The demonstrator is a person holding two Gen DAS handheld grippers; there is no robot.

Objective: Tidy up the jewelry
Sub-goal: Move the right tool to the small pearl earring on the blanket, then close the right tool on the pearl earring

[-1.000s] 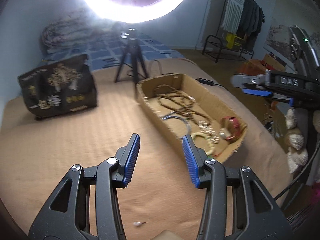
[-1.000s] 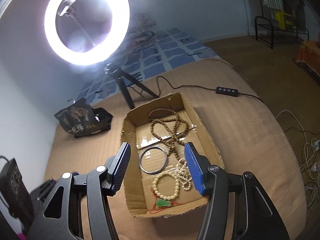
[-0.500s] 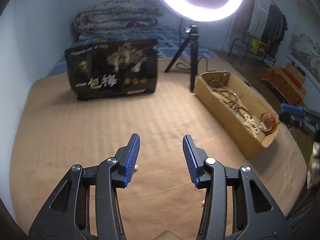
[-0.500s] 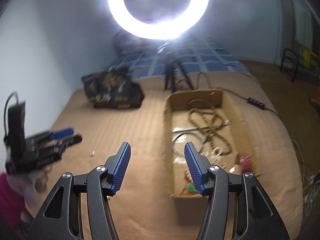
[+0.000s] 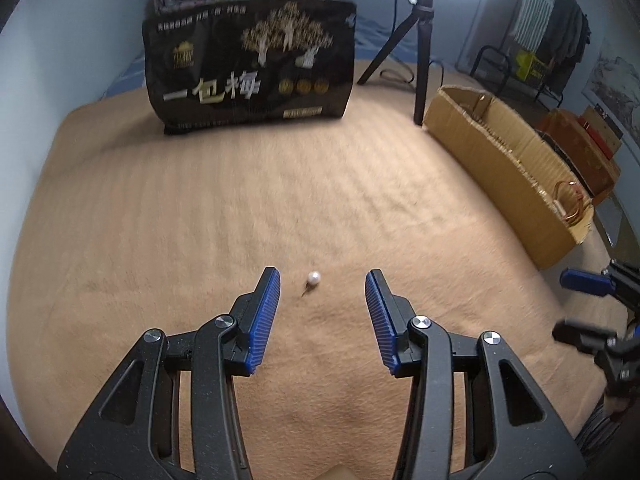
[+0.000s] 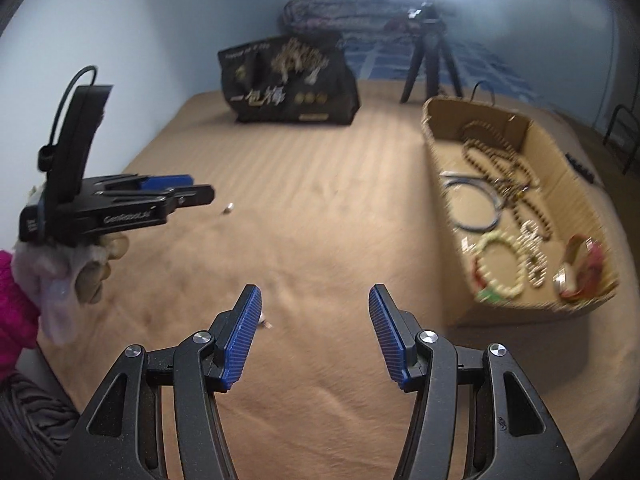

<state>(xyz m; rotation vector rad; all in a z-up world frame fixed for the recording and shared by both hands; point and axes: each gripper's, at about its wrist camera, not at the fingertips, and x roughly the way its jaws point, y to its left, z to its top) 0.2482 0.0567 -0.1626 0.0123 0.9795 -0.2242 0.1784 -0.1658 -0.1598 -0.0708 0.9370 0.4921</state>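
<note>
While both tools hang over the tan blanket (image 5: 168, 208), the pearl stud (image 5: 313, 278) lies loose on it, just ahead of the left gripper (image 5: 321, 286), btwn its fingers & a bit left of centre; its pin points back-left toward the tool, so the long axis runs roughly fore-aft; left jaws wide, empty; right gripper (image 6: 315, 300) also wide, empty, w/ a second small piece (image 6: 265, 323) by its left finger; left is nearer the stud, prob. the one to close; cardboard box (image 6: 442, 184) of beads sits well apart, to the right.
</note>
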